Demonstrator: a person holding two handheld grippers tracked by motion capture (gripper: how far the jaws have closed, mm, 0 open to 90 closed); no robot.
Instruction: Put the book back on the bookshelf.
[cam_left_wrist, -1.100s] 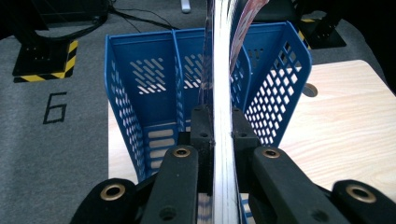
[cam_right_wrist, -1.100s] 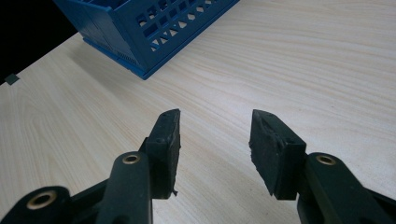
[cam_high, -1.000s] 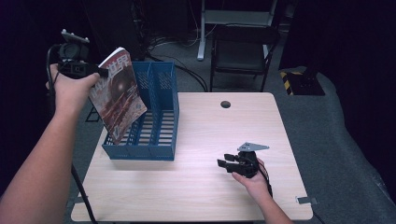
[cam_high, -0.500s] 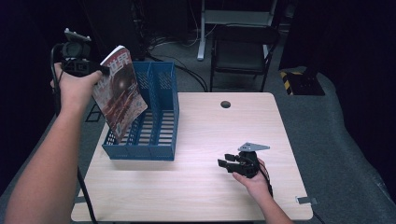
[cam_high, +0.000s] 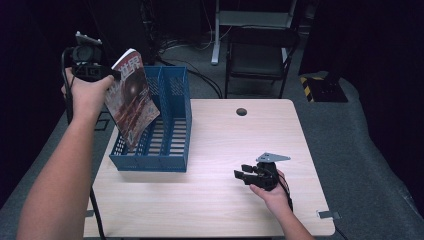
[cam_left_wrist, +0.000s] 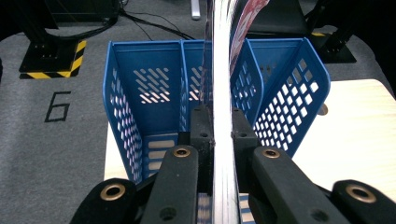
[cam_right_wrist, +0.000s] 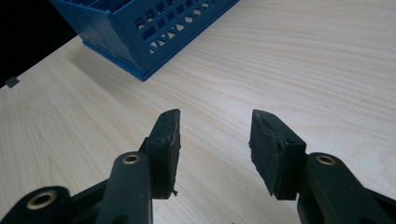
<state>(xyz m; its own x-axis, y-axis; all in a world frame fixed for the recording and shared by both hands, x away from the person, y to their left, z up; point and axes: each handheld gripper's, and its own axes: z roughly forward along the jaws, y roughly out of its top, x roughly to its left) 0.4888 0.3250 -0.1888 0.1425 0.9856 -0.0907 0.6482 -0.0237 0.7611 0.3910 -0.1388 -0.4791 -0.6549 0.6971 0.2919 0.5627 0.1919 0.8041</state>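
A light-wood desk (cam_high: 220, 200) carries a blue file rack (cam_high: 165, 150) w/ two upright slots, set toward its left side. Above the rack's left slot, a magazine (cam_high: 131, 102) hangs tilted, lower corner dipping near or just inside the rack's open top; whether it touches the blue wall can't be told from the high view. The left hand-held gripper (cam_high: 89, 70), held up left of the rack, is clenched on the magazine's upper edge; in the left gripper view the pages (cam_left_wrist: 222, 140) run edge-on between the two black jaws, w/ the rack's divider (cam_left_wrist: 183, 84) straight ahead. The right hand-held gripper (cam_high: 256, 175) rests low over the desk, well to the right of the rack, jaws released and grasping nothing, bare wood showing in the gap (cam_right_wrist: 215, 140).

Risks, as a judgement: the magazine is floppy and pinched at one edge only, so it could sag, catch on the divider or rack rim and buckle instead of sliding in; a push against the rim could also shift the light rack, since nothing steadies it.

Hard to make out: cover text is too small to read, the magazine's lower corner is lost against the rack's mesh, and the rack's floor is partly hidden behind its walls.
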